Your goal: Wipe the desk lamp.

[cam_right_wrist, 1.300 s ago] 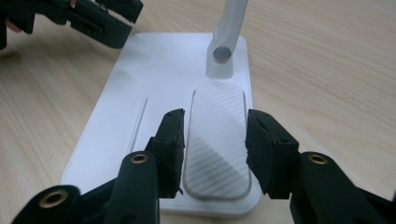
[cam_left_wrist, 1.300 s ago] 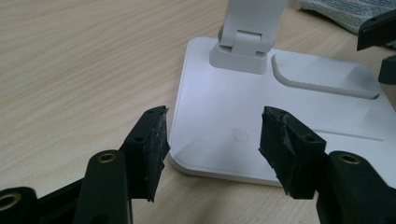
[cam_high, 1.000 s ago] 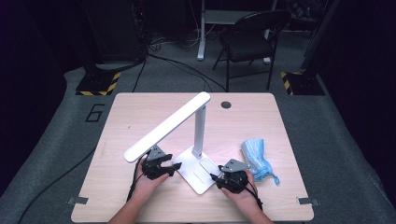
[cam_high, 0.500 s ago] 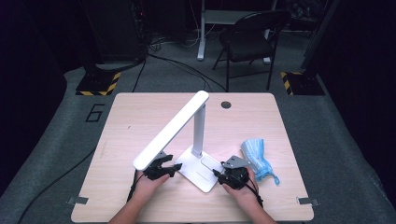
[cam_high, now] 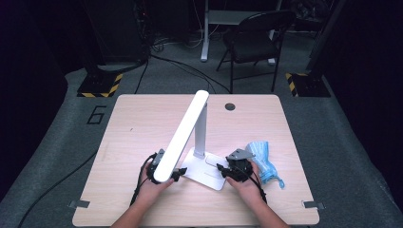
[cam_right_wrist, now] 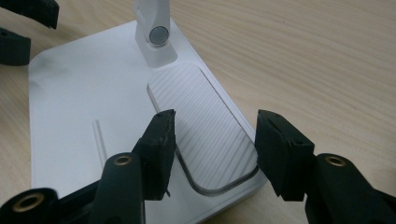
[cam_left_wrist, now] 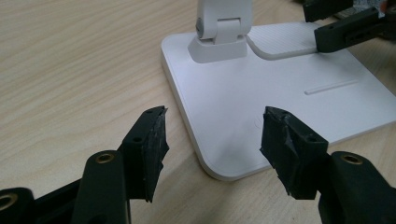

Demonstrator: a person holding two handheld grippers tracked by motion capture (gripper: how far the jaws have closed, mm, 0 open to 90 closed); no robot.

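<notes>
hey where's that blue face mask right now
In the high view, the blue face mask lies on the table toward its near right, just right of the right gripper and the white lamp base.

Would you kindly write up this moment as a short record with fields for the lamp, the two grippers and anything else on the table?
lamp: white desk lamp, upright post, long head tilted down toward the left gripper
base: flat white lamp base with a ribbed pad
left gripper: open, jaws straddling a base corner, not pressing
right gripper: jaws just opening, over the ribbed pad
other: blue face masks beside the right gripper
surface: wooden table
</notes>
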